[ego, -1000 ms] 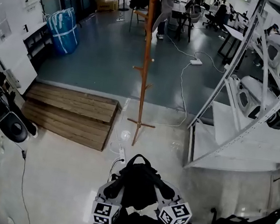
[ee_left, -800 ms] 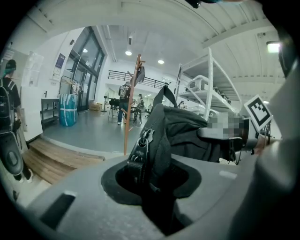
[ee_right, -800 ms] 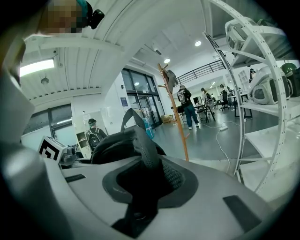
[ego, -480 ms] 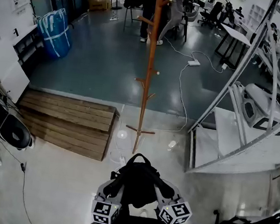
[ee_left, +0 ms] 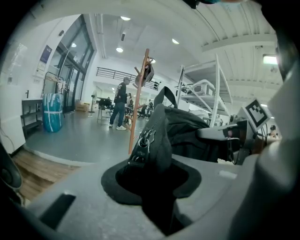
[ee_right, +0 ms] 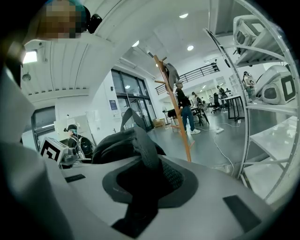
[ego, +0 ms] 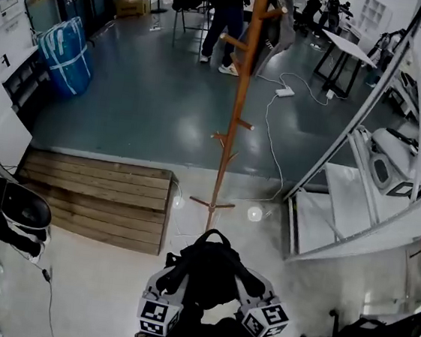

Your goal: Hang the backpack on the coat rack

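Two grippers carry the black fabric backpack (ego: 211,266) low in the head view, its underside cut off. The left gripper (ego: 174,275) clamps its zippered edge and the right gripper (ego: 248,285) a padded strap. The tall orange-brown wooden coat rack (ego: 236,121) stands well apart, its top cropped.

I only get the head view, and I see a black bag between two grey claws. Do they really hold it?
Observer: Yes. The left gripper view shows the left gripper shut on the backpack beside its zipper pulls.
Operator: And the other one?
Observer: The right gripper view shows the right gripper shut on a padded strap.
Operator: My view cuts off the rack's top.
Observer: The left gripper view shows the top of the coat rack, with a dark garment hung there.
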`<action>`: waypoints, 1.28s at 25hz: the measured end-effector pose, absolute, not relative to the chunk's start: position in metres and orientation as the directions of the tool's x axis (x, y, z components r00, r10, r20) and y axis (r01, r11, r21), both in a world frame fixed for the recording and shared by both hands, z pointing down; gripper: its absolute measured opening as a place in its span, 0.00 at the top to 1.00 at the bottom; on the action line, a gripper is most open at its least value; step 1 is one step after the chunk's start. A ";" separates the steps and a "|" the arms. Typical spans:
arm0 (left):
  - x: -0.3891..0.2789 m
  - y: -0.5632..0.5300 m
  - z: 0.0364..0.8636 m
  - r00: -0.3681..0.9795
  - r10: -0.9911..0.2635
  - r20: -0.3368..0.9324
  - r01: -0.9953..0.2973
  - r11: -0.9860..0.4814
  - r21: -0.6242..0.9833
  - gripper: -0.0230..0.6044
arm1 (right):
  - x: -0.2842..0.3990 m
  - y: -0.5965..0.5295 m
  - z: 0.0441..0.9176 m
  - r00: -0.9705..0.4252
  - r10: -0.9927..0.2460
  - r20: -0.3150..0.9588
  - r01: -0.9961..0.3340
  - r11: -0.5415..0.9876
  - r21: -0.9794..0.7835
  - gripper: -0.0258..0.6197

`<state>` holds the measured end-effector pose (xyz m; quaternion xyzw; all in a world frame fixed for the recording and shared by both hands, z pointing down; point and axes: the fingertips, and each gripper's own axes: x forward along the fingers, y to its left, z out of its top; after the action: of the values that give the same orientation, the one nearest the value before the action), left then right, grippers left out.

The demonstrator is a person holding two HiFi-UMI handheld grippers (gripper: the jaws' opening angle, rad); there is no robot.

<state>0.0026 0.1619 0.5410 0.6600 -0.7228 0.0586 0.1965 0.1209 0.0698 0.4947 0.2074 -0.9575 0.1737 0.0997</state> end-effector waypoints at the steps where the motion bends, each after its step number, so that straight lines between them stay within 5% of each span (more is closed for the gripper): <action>1: -0.007 0.160 0.540 -0.044 -0.932 0.361 -0.979 0.113 0.171 0.78 | 0.112 0.068 0.494 -0.894 -0.367 0.255 -0.434 0.850 -0.298 0.85; 32: -0.118 0.050 0.541 -0.115 -0.925 0.363 -0.972 0.179 0.149 0.78 | 0.001 -0.048 0.502 -0.935 -0.246 0.254 -0.324 0.885 -0.335 0.85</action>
<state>-0.1180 0.0503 0.5412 0.6375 -0.7440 0.0629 0.1903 0.0012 -0.0478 0.5017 0.1476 -0.9653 0.1891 0.1027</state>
